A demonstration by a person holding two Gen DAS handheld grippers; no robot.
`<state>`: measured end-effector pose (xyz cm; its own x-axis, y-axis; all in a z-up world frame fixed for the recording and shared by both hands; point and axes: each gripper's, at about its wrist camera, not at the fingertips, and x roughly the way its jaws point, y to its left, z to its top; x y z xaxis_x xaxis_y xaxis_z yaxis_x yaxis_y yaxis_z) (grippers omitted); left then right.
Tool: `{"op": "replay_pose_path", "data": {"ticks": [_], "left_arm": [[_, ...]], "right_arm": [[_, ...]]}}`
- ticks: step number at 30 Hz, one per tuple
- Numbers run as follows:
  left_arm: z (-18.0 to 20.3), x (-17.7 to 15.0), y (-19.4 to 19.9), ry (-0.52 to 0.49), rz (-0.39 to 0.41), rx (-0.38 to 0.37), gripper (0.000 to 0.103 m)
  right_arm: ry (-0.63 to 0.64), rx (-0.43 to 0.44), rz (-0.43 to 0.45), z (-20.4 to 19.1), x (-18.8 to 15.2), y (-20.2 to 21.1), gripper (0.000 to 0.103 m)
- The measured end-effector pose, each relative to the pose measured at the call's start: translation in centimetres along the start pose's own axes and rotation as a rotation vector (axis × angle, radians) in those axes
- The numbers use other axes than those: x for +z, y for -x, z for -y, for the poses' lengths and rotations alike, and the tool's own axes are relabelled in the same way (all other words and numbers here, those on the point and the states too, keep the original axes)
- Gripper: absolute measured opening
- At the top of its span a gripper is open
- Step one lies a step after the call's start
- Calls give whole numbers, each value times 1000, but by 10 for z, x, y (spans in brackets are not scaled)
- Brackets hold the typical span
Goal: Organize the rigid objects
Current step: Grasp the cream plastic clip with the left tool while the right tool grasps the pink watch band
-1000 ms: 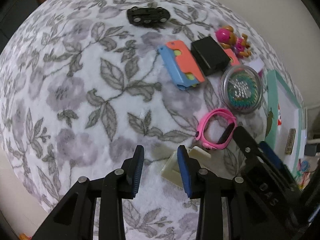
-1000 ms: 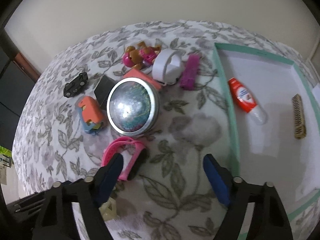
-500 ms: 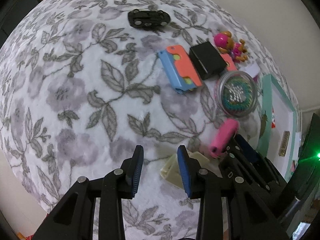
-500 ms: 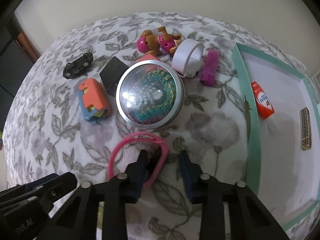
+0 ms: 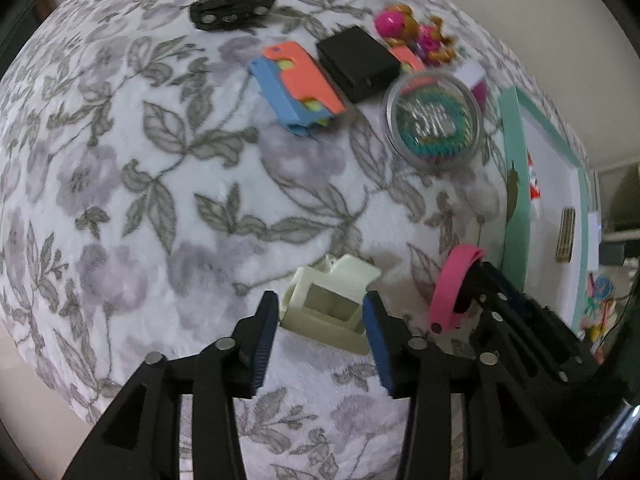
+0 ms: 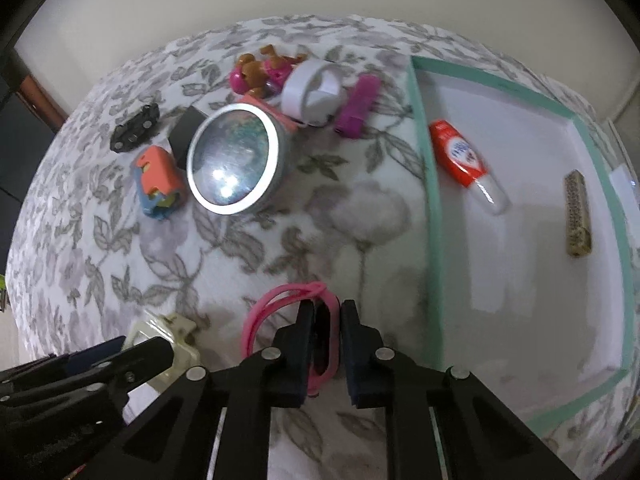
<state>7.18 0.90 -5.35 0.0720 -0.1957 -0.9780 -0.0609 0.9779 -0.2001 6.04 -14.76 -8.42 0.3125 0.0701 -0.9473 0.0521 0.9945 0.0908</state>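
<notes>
My right gripper [image 6: 325,312] is shut on a pink wristband [image 6: 280,304] and holds it just above the floral cloth, left of the green-rimmed white tray [image 6: 430,208]. The wristband [image 5: 452,284] also shows in the left wrist view, in the right gripper's fingers [image 5: 496,292]. My left gripper [image 5: 320,312] is open, its jaws on either side of a cream plastic box [image 5: 332,308] lying on the cloth. That box [image 6: 168,332] shows at the lower left of the right wrist view.
The tray holds a red-capped tube [image 6: 464,164] and a small brown comb-like piece [image 6: 576,212]. On the cloth lie a round clear-lidded tin [image 6: 234,160], an orange-and-blue toy [image 5: 300,88], a black box [image 5: 358,64], a black toy car [image 5: 232,8], a pink doll [image 6: 260,72], a white ring [image 6: 312,92], a purple piece [image 6: 356,106].
My right gripper closed on the pink wristband, lifted it and carried it right toward the tray. My left gripper opened wider and moved forward around the cream box.
</notes>
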Motion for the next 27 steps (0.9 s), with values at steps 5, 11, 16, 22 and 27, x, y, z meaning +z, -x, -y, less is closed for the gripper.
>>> {"op": "replay_pose_path", "data": {"ticks": [5, 11, 16, 22, 27], "left_arm": [[12, -4, -7, -25, -20, -1, 53], [17, 1, -12, -20, -24, -5, 54], [15, 4, -27, 19, -45, -43, 57], [15, 1, -27, 20, -33, -62, 49], [13, 0, -27, 29, -48, -125, 34]], "right_arm": [[12, -6, -20, 4, -7, 2, 14], [-9, 16, -23, 7, -8, -1, 15], [-37, 47, -37, 14, -12, -5, 16], [-36, 43, -27, 12, -12, -5, 17], [-18, 32, -22, 7, -11, -7, 14]]}}
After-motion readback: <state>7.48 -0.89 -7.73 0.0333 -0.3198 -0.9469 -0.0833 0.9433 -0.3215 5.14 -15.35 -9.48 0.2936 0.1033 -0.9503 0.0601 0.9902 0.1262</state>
